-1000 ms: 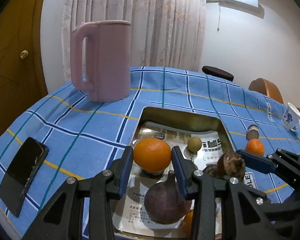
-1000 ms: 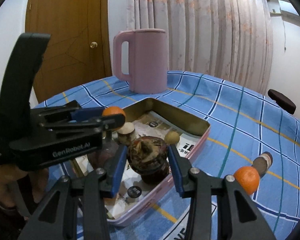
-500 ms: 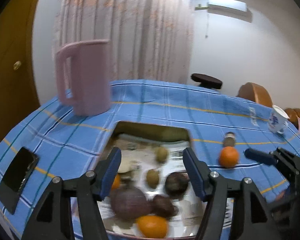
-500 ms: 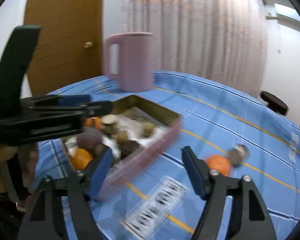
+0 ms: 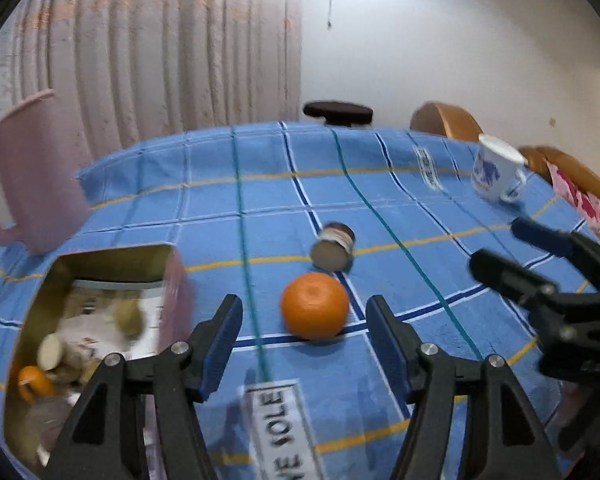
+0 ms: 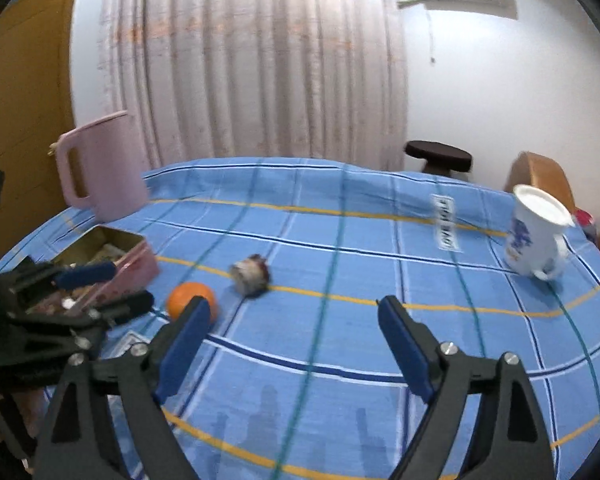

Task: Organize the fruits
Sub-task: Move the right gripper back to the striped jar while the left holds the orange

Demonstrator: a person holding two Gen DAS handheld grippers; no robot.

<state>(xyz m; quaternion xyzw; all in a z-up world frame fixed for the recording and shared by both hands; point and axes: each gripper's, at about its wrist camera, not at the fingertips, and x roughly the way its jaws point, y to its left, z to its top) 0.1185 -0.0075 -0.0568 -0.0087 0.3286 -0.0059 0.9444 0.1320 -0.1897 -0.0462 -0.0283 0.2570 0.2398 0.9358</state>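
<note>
Left-wrist view: the left gripper [image 5: 304, 330] is held with its jaws spread wide and nothing between the blue pads; an orange [image 5: 314, 311] is framed in the gap beyond the fingertips, resting on the blue checked tablecloth [image 5: 260, 200]. Just behind the orange a small brown fruit [image 5: 334, 251] with a pale cut face is seen lying on its side, close to the orange (contact cannot be judged). At lower left the pink-walled tin tray [image 5: 176, 292] is shown, lined with printed paper and holding several blurred fruits, among them a second orange [image 5: 34, 383]. A pink jug [image 5: 24, 184] stands behind the tray, and a white mug with blue print [image 5: 496, 170] is placed near the far right edge of the table.

Right-wrist view: the right gripper [image 6: 294, 346] is likewise held wide apart and empty, above bare cloth. The orange [image 6: 190, 300] is partly covered by the left fingertip, with the brown fruit [image 6: 252, 274] beyond it. The left gripper [image 6: 100, 292] is seen at the left, in front of the tray [image 6: 134, 268]. The jug [image 6: 104, 172] and the mug [image 6: 534, 236] are set well apart, at opposite sides of the table
</note>
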